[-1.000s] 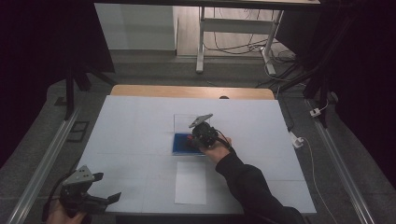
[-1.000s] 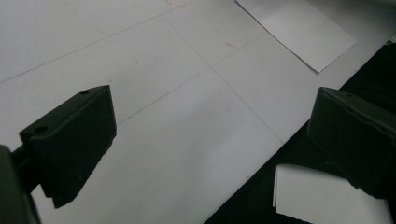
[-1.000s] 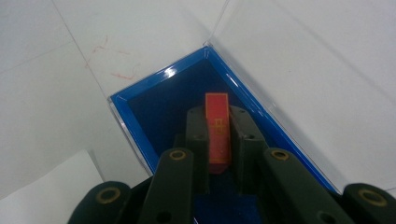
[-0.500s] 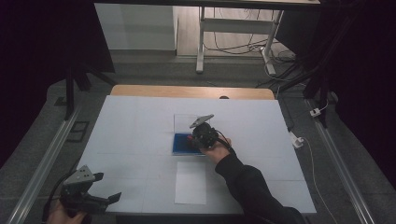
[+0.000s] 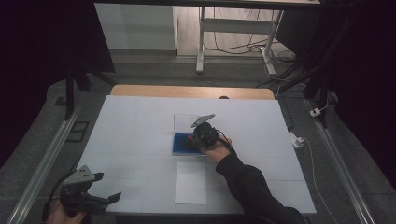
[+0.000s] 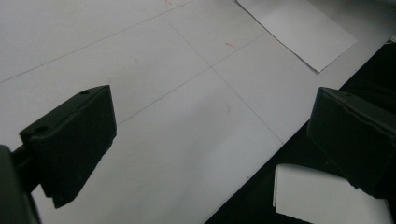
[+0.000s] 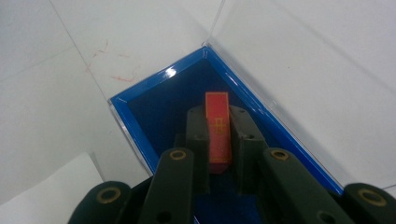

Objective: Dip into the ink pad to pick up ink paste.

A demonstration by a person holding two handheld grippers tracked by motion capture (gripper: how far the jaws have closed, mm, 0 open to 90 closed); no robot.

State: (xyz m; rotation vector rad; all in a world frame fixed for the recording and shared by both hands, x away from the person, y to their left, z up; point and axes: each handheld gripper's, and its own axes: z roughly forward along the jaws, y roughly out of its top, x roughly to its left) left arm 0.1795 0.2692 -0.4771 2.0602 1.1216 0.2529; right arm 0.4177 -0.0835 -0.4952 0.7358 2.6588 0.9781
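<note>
My right gripper [image 7: 218,140] pinches a red block [image 7: 218,133] over the blue tray [image 7: 144,98] at frame centre; from the high view my hand hides the block. My left gripper [image 5: 100,198], lower left, stands spread above the white table [image 6: 187,154].

Counted on the table: 1 shallow blue-lined box [image 5: 183,143] with 1 clear plastic lid [image 5: 185,123] standing open behind it. 1 small flat red card with gold marking [image 7: 217,127] is seen over the box. 2 loose white paper sheets are noted: 1 on the white table surface [image 5: 190,182], 1 below the table edge [image 6: 322,198]. 2 black two-jaw grippers are counted, left gripper [image 5: 103,199] and right gripper [image 7: 217,140], each with 2 jaws. 1 dark sleeve [image 5: 250,186] is seen.
</note>
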